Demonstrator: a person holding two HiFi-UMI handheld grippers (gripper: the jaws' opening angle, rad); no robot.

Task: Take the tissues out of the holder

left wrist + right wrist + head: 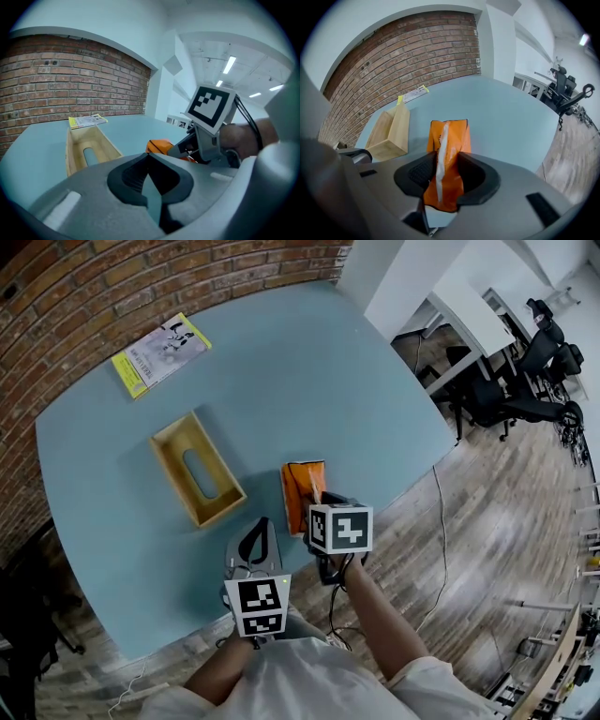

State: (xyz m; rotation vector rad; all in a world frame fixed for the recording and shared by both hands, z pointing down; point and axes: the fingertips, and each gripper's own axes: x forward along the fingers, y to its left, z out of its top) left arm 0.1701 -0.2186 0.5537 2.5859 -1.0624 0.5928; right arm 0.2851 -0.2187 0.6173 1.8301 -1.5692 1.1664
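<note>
- Head view: a round blue table (309, 362) stands against a brick wall (141, 287). The wooden holder (178, 474) lies on it with its open side up, and an oval slot shows in its bottom. There are no tissues inside it.
- The orange tissue pack (300, 486) is out of the holder, just beside its right side and apart from it. The right gripper (314, 500) holds the near end of the pack. Whether the pack touches the table I cannot tell.
- The left gripper (255, 538) is near the table's front edge, left of the right one, and carries nothing. A yellow booklet (159, 354) lies far back by the wall, well apart from the holder. Office chairs (525, 381) stand on the wooden floor at the right.
- Left gripper view: the two black pads (133, 176) are pressed together at their tips, with nothing between them. Only a thin strip of the blue table shows lower down. Beyond them lies the holder (105, 145), and to its right the tissue pack (159, 146) in the jaws of the right gripper (180, 150).
- Right gripper view: the pads (417, 173) pinch the tissue pack (452, 140) from both sides. A white strip of tissue runs along the pack's middle. The holder (389, 133) lies to the left, apart from the pack, and the booklet (414, 95) behind it.
</note>
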